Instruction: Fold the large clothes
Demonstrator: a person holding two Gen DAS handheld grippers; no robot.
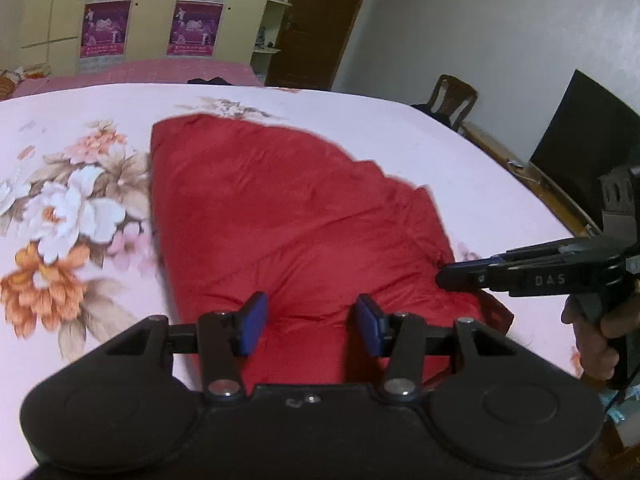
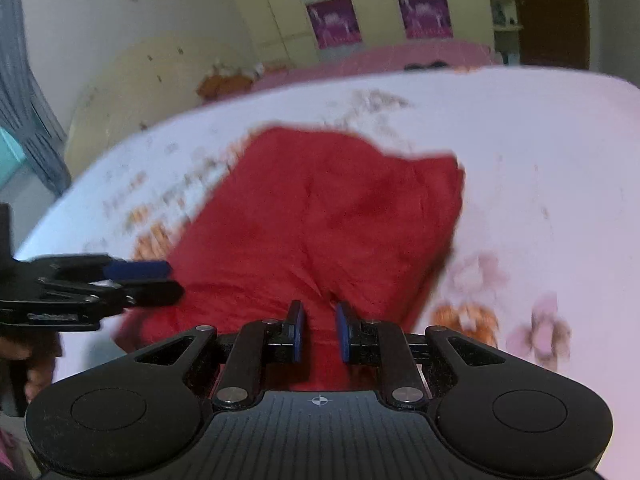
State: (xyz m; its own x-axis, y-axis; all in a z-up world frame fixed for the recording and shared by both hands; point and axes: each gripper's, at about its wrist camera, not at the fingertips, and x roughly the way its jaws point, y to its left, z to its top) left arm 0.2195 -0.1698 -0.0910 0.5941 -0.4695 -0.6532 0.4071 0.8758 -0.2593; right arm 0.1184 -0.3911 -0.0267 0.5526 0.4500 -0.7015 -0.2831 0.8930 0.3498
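Note:
A large red padded garment (image 1: 280, 216) lies folded on the floral bedsheet (image 1: 80, 200); it also shows in the right wrist view (image 2: 320, 216). My left gripper (image 1: 310, 320) is open, its blue pads (image 1: 252, 322) spread over the garment's near edge, holding nothing. My right gripper (image 2: 319, 330) has its jaws a narrow gap apart with red fabric between them at the garment's near edge. In the left wrist view the right gripper (image 1: 444, 276) reaches in from the right and touches the garment's right edge. The left gripper (image 2: 168, 280) appears at the left of the right wrist view.
The bed's edge (image 1: 520, 184) runs along the right. Beyond it stand a wooden chair (image 1: 452, 100) and a dark screen (image 1: 580, 140). A wardrobe with purple posters (image 1: 148, 24) and a brown door (image 1: 320, 20) stand behind. A yellow headboard (image 2: 132, 92) is at the left.

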